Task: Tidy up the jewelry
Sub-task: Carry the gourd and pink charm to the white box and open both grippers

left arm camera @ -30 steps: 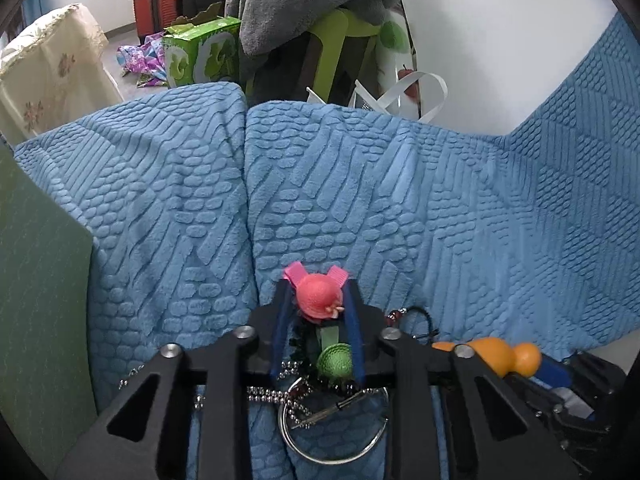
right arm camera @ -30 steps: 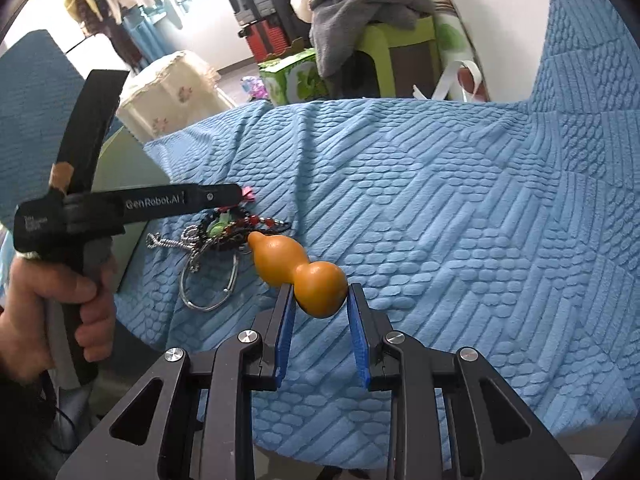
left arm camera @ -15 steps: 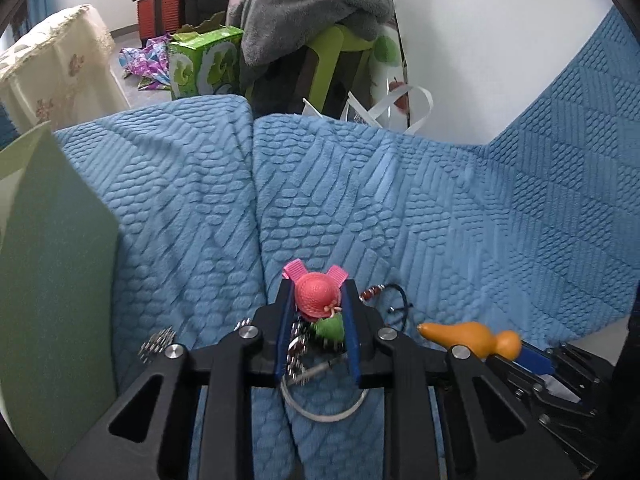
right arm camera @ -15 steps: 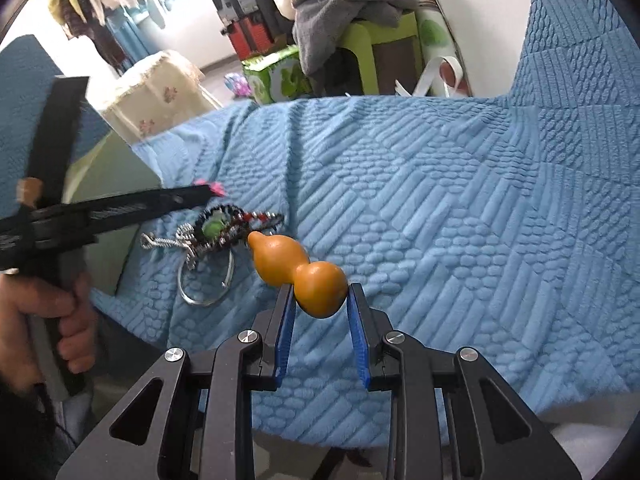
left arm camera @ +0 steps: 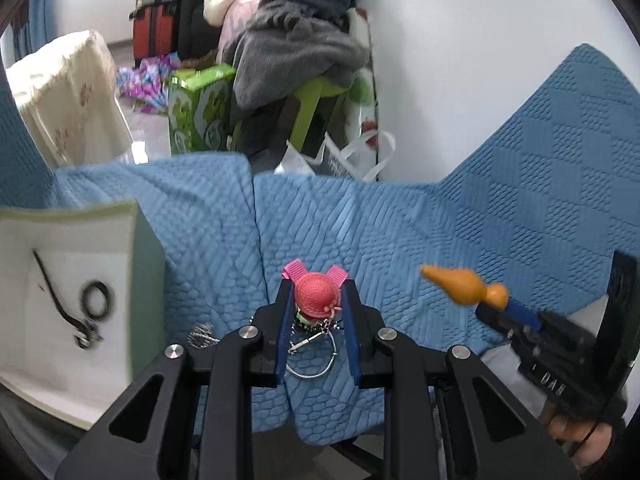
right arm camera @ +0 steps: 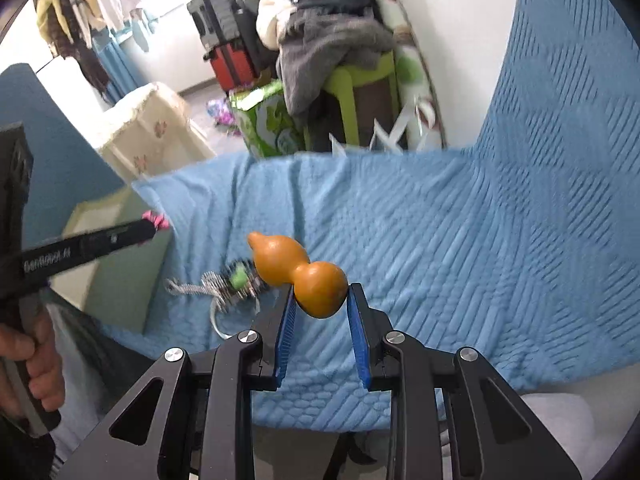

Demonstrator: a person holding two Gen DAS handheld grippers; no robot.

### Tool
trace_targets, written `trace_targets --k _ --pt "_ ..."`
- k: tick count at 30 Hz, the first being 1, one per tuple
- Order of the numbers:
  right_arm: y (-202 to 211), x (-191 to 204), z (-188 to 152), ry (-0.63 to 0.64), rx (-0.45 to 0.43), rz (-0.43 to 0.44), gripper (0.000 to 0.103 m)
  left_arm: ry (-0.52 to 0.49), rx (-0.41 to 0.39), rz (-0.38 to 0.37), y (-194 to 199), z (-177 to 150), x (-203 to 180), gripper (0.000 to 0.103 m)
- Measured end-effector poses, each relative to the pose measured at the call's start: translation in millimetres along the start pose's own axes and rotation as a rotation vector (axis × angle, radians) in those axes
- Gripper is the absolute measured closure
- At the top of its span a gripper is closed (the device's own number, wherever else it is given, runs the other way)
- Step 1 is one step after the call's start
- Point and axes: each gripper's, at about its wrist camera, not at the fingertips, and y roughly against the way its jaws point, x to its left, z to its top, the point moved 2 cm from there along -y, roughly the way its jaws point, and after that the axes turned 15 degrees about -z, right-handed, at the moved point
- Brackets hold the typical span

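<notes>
- Green box (left arm camera: 144, 280) – open, left of the blue cover (left arm camera: 400, 240); dark pieces lie inside. Prob. the drop spot.
- Orange gourd (right arm camera: 304, 276) – hard, smooth, light, looks slippery; right gripper (right arm camera: 322, 312) has its pads closed on the fat bulb, narrow end fwd, clear of the cover. Take it at the waist if re-gripping.
- Pink hat charm (left arm camera: 318, 294) – small, light; left gripper (left arm camera: 318, 300) pinched on it, chain and ring (left arm camera: 314, 360) dangling loose – may snag.
- Both tilted down, side by side.
</notes>
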Motion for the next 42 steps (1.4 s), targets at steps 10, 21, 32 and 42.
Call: trace_targets --k 10,21,32,42 --pt "91 42 59 -0.017 -0.154 0.021 0.079 -0.117 -0.105 -0.002 93 28 -30 0.079" --pt "146 100 80 0.006 -0.268 0.076 0.079 -0.150 -0.278 0.049 177 28 -8 0.079" --pt "119 176 67 0.149 -0.226 0.124 0.079 -0.095 -0.342 0.110 180 13 53 0.079" --pt "51 244 44 0.233 -0.167 0.163 0.079 -0.007 -0.345 0.180 154 -7 130 0.079"
